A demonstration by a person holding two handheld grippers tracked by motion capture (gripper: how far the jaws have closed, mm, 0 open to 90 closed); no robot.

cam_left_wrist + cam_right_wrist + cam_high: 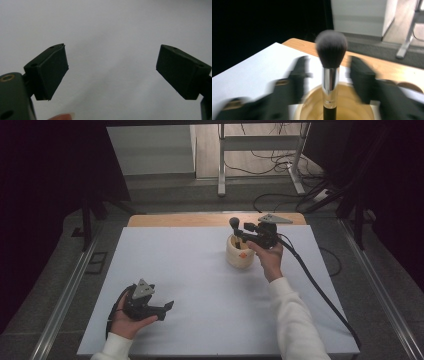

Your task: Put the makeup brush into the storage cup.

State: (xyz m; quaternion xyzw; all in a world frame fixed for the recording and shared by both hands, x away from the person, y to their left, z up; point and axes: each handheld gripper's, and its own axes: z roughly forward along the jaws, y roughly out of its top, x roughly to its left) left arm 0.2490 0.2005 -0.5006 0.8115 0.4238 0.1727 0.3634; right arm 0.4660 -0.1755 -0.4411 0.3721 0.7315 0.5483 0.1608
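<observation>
Black-bristled brush (331, 48) stands in the cup (240, 254), freed between your right tongs' (329, 72) parted jaws; next, back away cleanly. Left tongs (111, 71) rest open on the desk (200, 285).

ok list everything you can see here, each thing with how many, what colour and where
brush: one, dark bristles, silver ferrule, black handle, standing upright in the cup
cup: one, cream, on the sheet, far right of centre
sheet: one, white, covering most of the table
table: one, wood, bare strip at the far edge
frame: one, grey metal, on the floor beyond the table
cables: several, black, on the floor by the frame
left gripper: one, black, near left on the sheet, jaws open with nothing between them
right gripper: one, black, at the cup, jaws either side of the brush, apart from it
sleeves: two, white, at the near edge
</observation>
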